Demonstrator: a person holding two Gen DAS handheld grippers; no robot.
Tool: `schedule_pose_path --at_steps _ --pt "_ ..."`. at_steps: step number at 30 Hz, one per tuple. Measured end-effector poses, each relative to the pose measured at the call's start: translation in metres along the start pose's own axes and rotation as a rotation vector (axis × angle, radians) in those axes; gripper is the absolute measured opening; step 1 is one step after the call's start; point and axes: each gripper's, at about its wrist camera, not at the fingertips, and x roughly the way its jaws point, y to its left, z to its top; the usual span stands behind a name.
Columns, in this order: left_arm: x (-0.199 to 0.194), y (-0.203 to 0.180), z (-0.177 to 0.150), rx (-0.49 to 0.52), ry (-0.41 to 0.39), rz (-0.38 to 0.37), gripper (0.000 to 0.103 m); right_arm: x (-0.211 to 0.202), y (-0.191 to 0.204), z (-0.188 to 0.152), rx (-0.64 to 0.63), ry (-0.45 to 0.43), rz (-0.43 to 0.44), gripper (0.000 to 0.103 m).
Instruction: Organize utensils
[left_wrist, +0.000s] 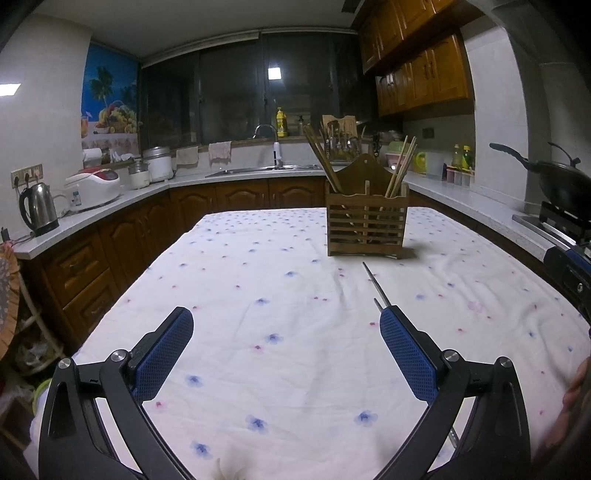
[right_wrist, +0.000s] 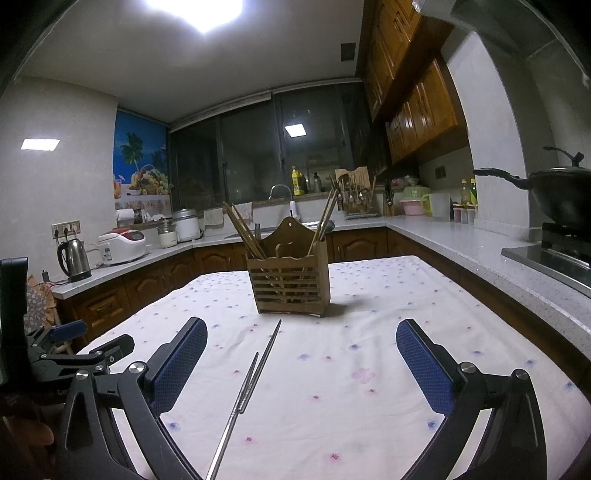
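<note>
- Your left claw (left_wrist: 286, 326) and right claw (right_wrist: 301, 339) both gape wide, holding nothing.
- Two metal chopsticks (right_wrist: 245, 387) lie on the clothed counter (right_wrist: 369, 406), near the wooden holder (right_wrist: 290, 284) standing beyond them.

Kitchen background. Floral tablecloth (left_wrist: 280, 332) covers the table. On the left counter: steel electric kettle (left_wrist: 38, 208) beside a white rice cooker (left_wrist: 94, 186). Sink faucet (left_wrist: 266, 130) below the dark window (left_wrist: 236, 92); yellow bottle (left_wrist: 282, 122) on the sill. Black wok (left_wrist: 557, 177) on the stove, right; wooden wall cabinets (left_wrist: 424, 70) above.
</note>
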Motion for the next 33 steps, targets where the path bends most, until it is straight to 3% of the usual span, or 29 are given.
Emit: schedule_pose_path --at_steps 33 --pt "0.012 -0.005 0.009 -0.015 0.017 -0.022 0.103 0.015 -0.002 0.004 0.016 0.042 -0.016 0.103"
